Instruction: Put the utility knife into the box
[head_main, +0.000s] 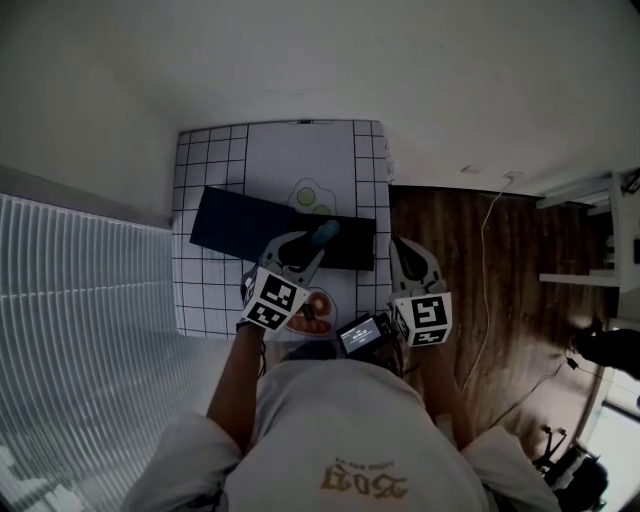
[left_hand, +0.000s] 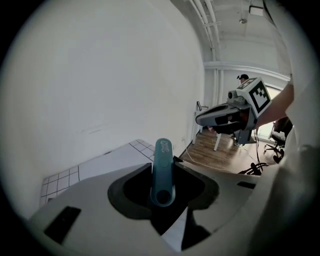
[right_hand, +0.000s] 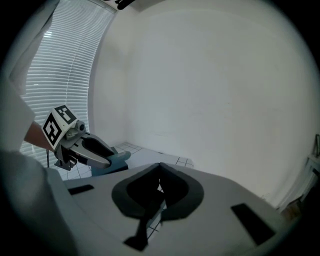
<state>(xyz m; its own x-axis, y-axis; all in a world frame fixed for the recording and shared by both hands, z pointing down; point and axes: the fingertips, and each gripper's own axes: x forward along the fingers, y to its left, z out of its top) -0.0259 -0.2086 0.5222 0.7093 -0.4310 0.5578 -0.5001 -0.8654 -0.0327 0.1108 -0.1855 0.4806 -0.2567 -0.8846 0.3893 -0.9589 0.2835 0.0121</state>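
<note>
While the left gripper (left_hand: 163, 161) pinches the teal utility knife (left_hand: 162, 172), the right gripper (right_hand: 160, 166) (empty) has fingers pressed together.

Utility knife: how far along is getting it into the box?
Done: utility knife picked up, clamped in the left gripper. In hand: it is held over the dark box. Left: lowering it in and releasing. The right gripper is shut, empty.

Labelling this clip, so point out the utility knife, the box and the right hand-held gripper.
utility knife (left_hand: 163, 172): left gripper view, middle of teal handle.
box (head_main: 235, 225): head view, dark surface, left part.
right hand-held gripper (right_hand: 159, 167): right gripper view, between its fingertips.
</note>
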